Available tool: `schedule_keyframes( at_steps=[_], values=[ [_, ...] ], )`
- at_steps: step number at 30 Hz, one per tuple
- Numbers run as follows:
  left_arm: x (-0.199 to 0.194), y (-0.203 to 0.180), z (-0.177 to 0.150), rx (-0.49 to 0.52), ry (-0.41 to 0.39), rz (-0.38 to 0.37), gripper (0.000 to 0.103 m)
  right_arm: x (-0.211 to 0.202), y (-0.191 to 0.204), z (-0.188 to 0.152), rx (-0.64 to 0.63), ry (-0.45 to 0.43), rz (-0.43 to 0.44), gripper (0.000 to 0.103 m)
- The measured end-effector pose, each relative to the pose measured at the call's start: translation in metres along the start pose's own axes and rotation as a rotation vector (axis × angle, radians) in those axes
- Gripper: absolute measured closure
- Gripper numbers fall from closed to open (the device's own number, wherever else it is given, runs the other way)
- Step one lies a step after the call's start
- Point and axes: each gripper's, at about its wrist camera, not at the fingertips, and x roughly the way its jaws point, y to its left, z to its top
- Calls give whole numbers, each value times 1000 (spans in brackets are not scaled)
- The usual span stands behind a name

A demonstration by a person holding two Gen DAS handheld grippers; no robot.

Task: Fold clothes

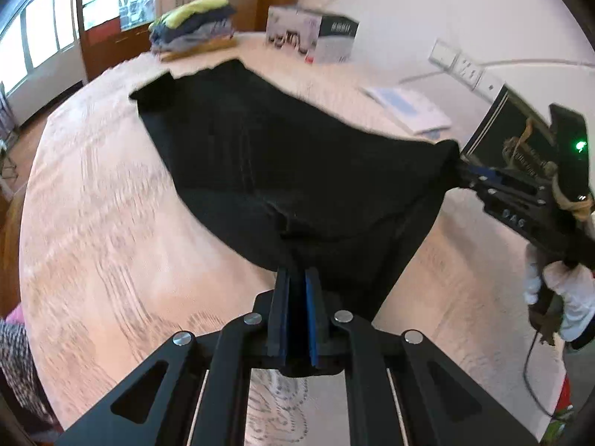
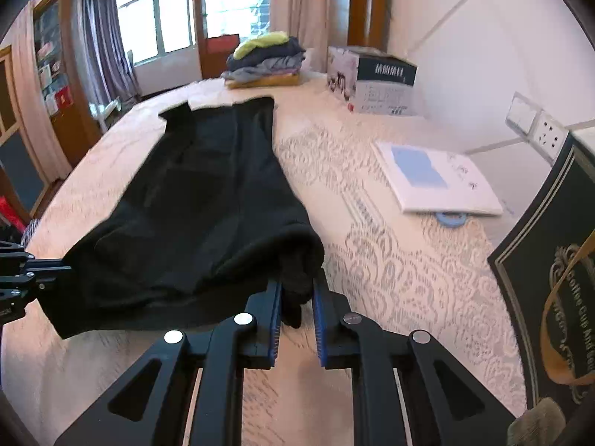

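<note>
A black garment lies stretched along the lace-covered table, its near end lifted. My left gripper is shut on the near left corner of the garment. My right gripper is shut on the near right corner, a bunched fold of black cloth between its blue pads. In the left wrist view the right gripper shows at the right, held by a white-gloved hand. The garment sags between the two grips. The left gripper shows at the left edge of the right wrist view.
A stack of folded clothes sits at the table's far end. A printed cardboard box stands at the far right by the wall. A white booklet lies on the right. A dark gift box stands at the near right.
</note>
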Motion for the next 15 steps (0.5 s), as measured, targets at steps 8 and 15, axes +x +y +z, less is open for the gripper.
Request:
schedule_keyframes(
  at_steps=[8,15],
  values=[
    [1,63,64,-25,12,-83,96,-4,22,69,34,-43,-21,89],
    [17,128,138,-31,-2,-162,96,20,48,156,54,-80,-85,89]
  ],
)
